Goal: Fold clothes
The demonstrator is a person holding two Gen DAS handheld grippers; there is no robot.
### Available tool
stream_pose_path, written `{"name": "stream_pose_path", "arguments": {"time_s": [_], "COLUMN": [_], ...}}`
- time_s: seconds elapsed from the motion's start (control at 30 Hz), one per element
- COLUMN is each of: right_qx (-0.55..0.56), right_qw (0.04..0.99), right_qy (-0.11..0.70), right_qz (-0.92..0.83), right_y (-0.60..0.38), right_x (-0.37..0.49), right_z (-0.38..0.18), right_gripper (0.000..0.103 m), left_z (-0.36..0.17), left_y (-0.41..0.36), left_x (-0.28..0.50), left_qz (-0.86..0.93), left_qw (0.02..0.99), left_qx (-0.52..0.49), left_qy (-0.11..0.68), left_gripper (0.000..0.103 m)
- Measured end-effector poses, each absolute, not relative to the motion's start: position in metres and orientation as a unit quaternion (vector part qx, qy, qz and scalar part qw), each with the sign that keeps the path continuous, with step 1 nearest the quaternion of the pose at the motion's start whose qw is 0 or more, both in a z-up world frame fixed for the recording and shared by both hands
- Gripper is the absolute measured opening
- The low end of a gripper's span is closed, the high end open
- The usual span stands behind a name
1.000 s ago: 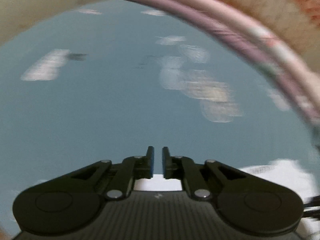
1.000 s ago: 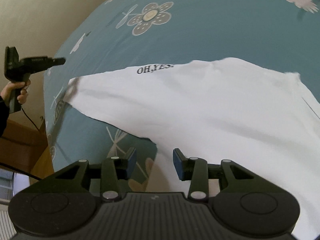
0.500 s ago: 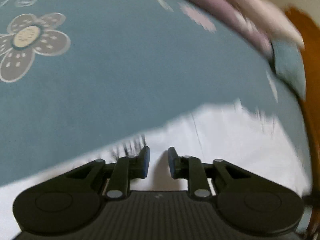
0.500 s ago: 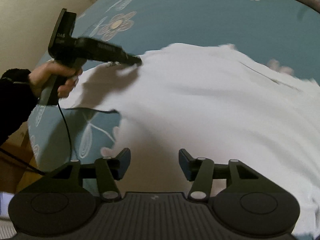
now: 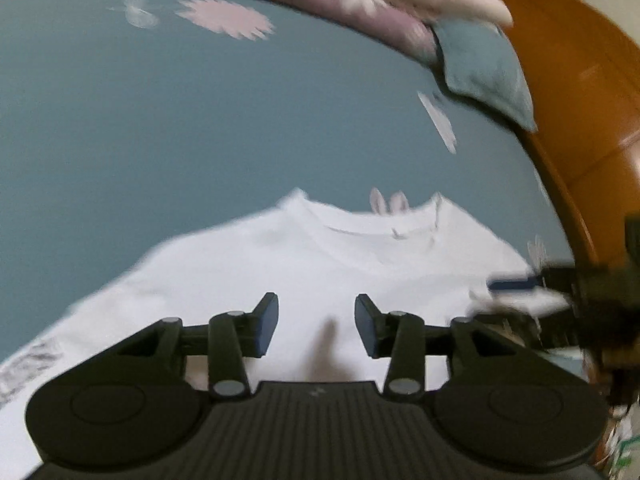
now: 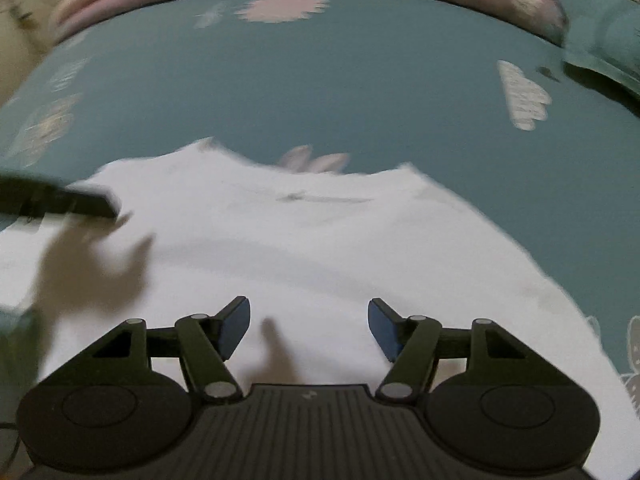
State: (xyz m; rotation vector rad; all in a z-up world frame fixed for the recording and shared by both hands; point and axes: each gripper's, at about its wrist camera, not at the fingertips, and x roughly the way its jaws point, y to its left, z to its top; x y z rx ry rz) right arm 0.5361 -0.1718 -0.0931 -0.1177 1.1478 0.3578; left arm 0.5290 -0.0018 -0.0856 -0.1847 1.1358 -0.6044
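Both grippers are hovering with fingers spread wide, holding nothing: the left gripper (image 5: 316,322) and right gripper (image 6: 309,326) are each hanging over the white shirt (image 6: 320,248). Shirt is lying flat on the teal bed (image 6: 320,92), collar (image 5: 376,226) at twelve o'clock. Pillows (image 5: 360,12) are blurring beyond.

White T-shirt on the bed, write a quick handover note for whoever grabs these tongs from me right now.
Left tongs: open, holding nothing, over the shirt's chest.
Right tongs: open, holding nothing, over the shirt's body.
White T-shirt: spread on the teal floral bedsheet, collar at the far end, towards the pillows.
Done: shirt laid out; no fold visible.
Left: take hold of the shirt and make every fold.
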Motion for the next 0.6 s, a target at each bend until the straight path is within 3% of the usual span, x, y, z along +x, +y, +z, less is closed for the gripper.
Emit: {"name": "stream_pose_path", "arguments": {"time_s": [0.13,0.17,0.3,0.47,0.6], "right_qx": [-0.047,-0.05,-0.071,-0.077,-0.045], "right_qw": [0.819,0.826,0.851,0.86,0.859], "right_qy": [0.551,0.54,0.505,0.484,0.487], "right_qz": [0.152,0.152,0.127,0.139,0.155], "right_y": [-0.176,-0.174,-0.154,-0.149,-0.173], "right_x": [0.55,0.55,0.578,0.613,0.587], "right_z": [-0.123,-0.127,-0.138,-0.137,-0.115], "right_gripper": [0.074,0.083,0.103,0.103,0.103], "left_z": [-0.111,-0.114,-0.114,-0.105,-0.085], "left_y": [-0.033,-0.036,-0.043,-0.045,-0.032], "left_x": [0.533,0.534,0.556,0.581,0.566], "left_qz": [-0.299,-0.3,-0.291,-0.268,-0.259], "left_qw": [0.788,0.798,0.832,0.841,0.845], "left_qx": [-0.06,-0.052,-0.029,-0.049,-0.053], "left_qy": [0.534,0.52,0.471,0.468,0.464], "left_gripper": [0.043,0.045,0.045,0.045,0.048]}}
